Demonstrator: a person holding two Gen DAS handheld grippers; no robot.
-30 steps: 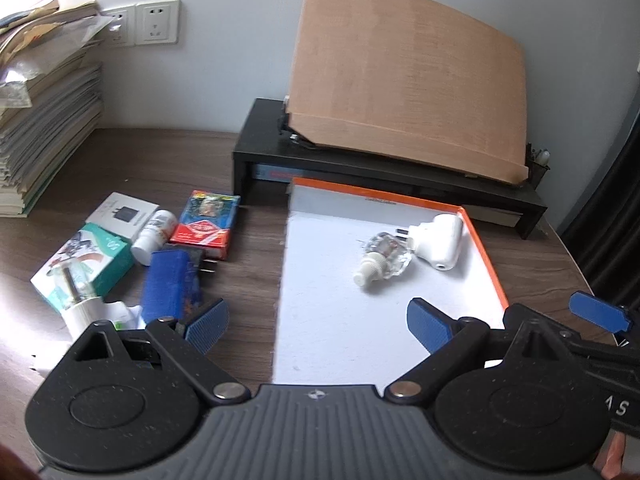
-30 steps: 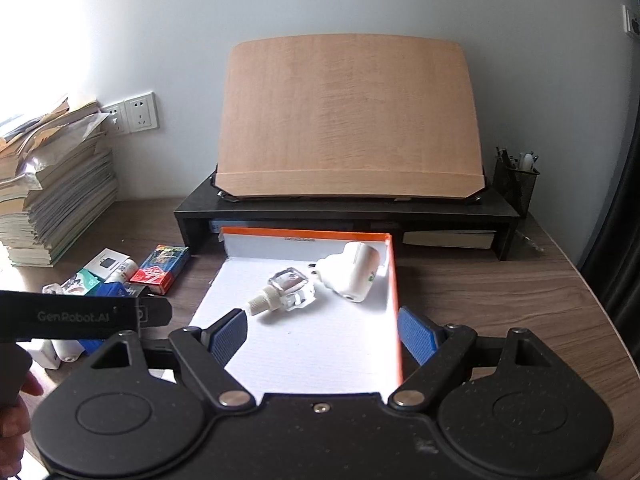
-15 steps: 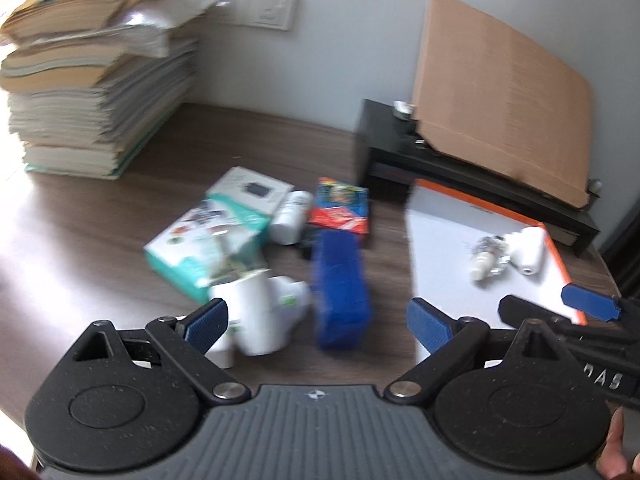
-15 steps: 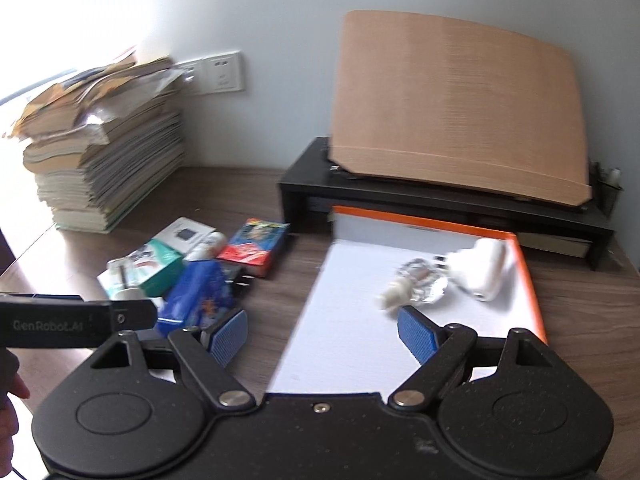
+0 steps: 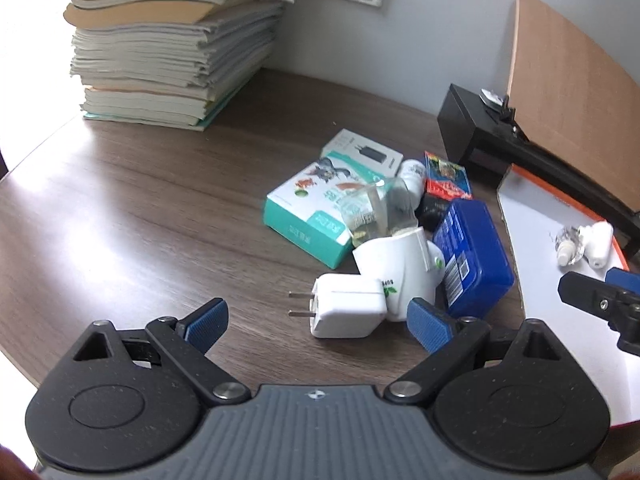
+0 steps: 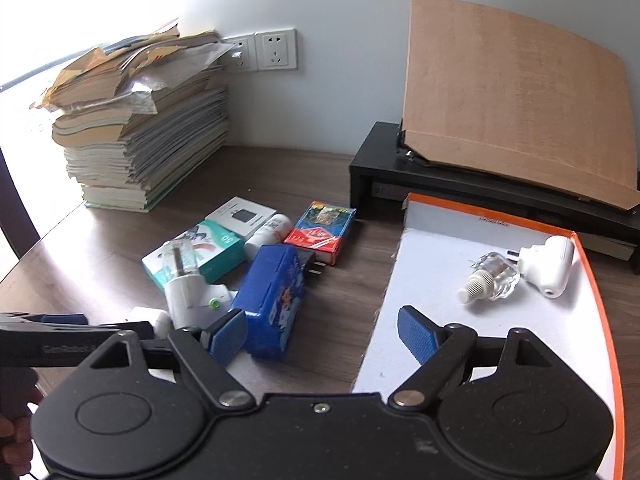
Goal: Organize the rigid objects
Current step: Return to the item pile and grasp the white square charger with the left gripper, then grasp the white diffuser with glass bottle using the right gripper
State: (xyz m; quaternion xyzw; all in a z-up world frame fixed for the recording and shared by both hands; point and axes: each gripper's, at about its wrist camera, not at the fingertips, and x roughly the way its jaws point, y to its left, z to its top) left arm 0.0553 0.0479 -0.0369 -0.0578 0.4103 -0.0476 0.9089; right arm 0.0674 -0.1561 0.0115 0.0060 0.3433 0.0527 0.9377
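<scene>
Over the last second we swung the left tongs (image 5: 318,318) leftward, off the orange-rimmed tray (image 5: 532,232) and onto the loose pile on the bench (image 5: 140,220). They now hang wide apart just near of the white plug adapter (image 5: 346,311), which sat at the left margin of their view before. The tray has slid to the right edge of that view.

We turned the right tongs (image 6: 322,334) left as well: their left pad now sits by the blue box (image 6: 272,300), their right pad over the tray's near-left part. Both tongs unchanged in spread.
</scene>
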